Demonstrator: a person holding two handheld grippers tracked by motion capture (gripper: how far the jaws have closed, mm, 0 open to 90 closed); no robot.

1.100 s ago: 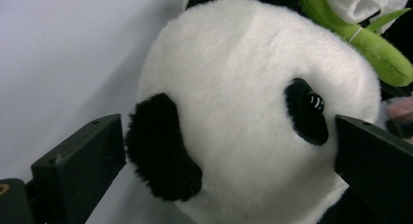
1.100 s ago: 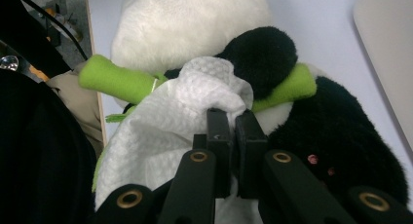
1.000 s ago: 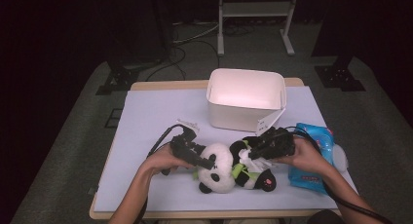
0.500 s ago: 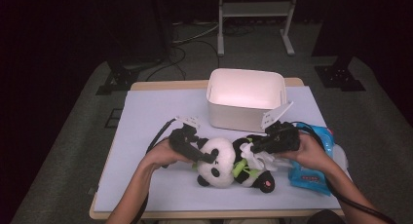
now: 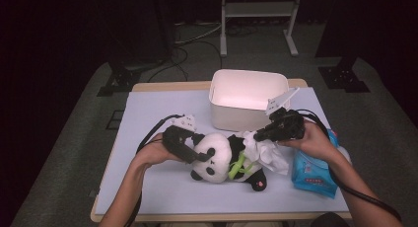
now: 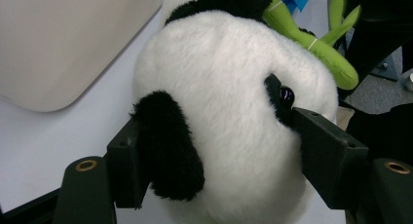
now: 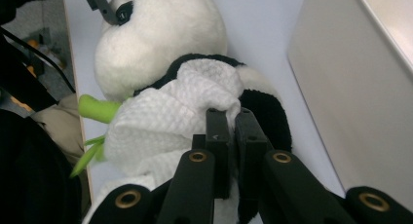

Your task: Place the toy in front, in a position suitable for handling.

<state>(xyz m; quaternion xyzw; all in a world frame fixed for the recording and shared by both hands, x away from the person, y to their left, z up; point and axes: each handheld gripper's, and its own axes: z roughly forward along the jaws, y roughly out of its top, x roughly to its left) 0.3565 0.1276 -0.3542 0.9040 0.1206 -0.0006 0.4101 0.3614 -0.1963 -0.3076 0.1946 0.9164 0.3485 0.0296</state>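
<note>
L hand-held gripper (image 6: pixel 214 151) has just been closing, now clamps panda (image 5: pixel 217 155) head mid-frame to steady it. R hand-held gripper (image 7: pixel 228 131) pinched tight on wipe (image 7: pixel 165 121), draped over panda body for cleaning, lower centre of desk (image 5: pixel 148 113).

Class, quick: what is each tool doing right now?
Left tool: has just been closing, now clamped on the panda toy's head.
Right tool: shut, pinching the white wipe.
</note>
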